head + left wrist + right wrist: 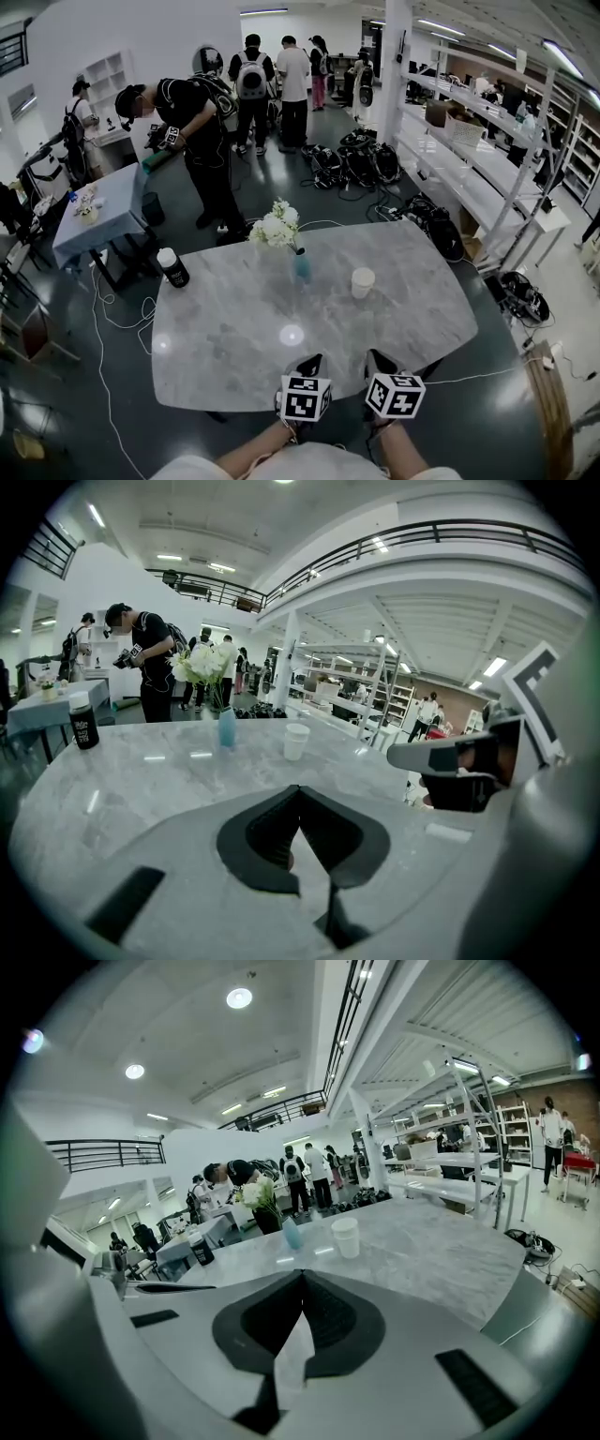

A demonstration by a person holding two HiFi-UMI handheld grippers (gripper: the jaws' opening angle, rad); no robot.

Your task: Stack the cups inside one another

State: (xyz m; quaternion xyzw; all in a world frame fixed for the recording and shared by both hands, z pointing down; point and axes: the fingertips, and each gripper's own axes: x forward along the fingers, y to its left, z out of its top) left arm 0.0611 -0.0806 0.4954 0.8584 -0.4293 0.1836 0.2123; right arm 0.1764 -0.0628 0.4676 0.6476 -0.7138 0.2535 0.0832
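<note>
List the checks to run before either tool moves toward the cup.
1. Nothing in the left tool: ok.
2. Nothing in the right tool: ok.
3. Jaws open for a grasp: not ok, both tools are shut.
4. The cup upright on the table: ok.
5. Straight path to the cup free: ok; the vase stands apart, to its left.
6. Another loose cup to stack: cannot tell; only one white cup or stack shows.

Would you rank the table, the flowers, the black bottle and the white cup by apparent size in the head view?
Largest to smallest: table, flowers, black bottle, white cup; the last two look close.
</note>
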